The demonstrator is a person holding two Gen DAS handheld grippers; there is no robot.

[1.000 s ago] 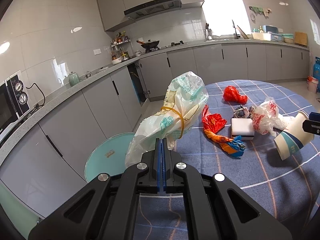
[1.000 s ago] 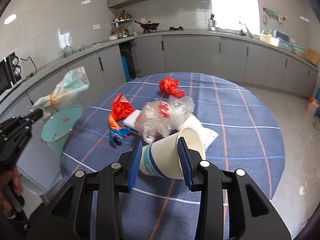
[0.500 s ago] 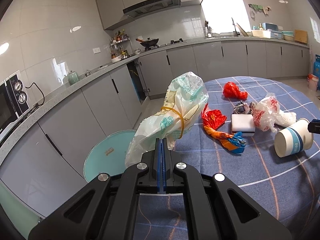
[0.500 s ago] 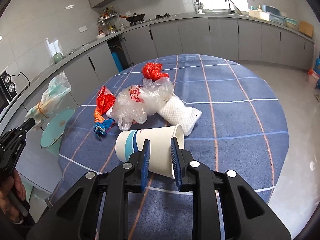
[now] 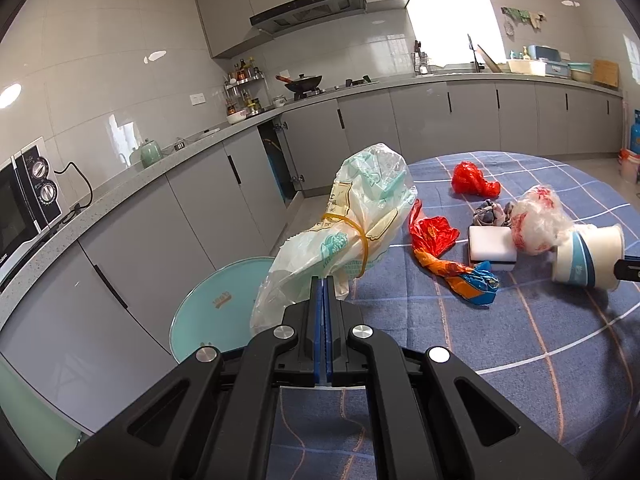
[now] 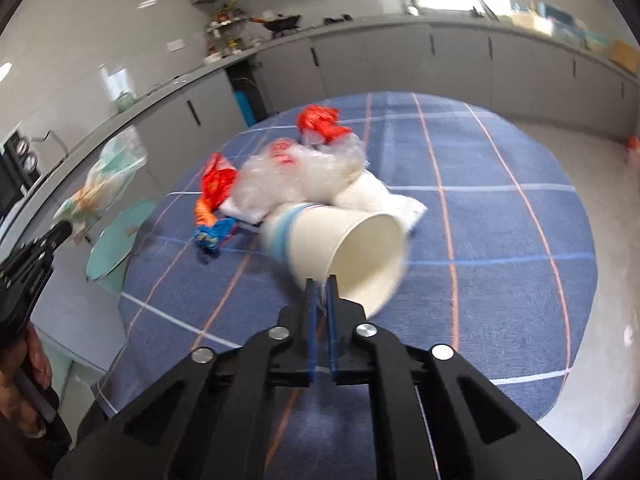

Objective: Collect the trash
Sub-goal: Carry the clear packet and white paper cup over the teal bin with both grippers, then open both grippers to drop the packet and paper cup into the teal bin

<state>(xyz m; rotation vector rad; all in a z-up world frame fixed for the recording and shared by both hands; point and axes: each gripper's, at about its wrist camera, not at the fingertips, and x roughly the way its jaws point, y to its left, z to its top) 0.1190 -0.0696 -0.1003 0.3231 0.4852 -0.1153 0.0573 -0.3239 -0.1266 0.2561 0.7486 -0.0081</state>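
My left gripper (image 5: 322,280) is shut on the edge of a clear plastic bag (image 5: 352,228) with green print and a yellow rubber band, held up beside the table's left edge. My right gripper (image 6: 320,284) is shut on the rim of a white paper cup (image 6: 340,248) with a blue band, tilted on its side just above the blue checked tablecloth (image 6: 480,240). The cup also shows in the left wrist view (image 5: 588,256). Behind the cup lie a crumpled clear bag (image 6: 296,176), red bags (image 6: 320,120), an orange-blue wrapper (image 5: 452,264) and a white block (image 5: 490,242).
A round turquoise stool (image 5: 216,304) stands left of the table. Grey kitchen cabinets (image 5: 192,208) and a counter with a microwave (image 5: 24,196) run along the walls. A grey cloth lump (image 5: 490,212) lies among the trash.
My right gripper's jaws have closed from around the cup's body to pinching its rim, and the cup has tipped with its mouth toward the camera. The left gripper and bag stay put.
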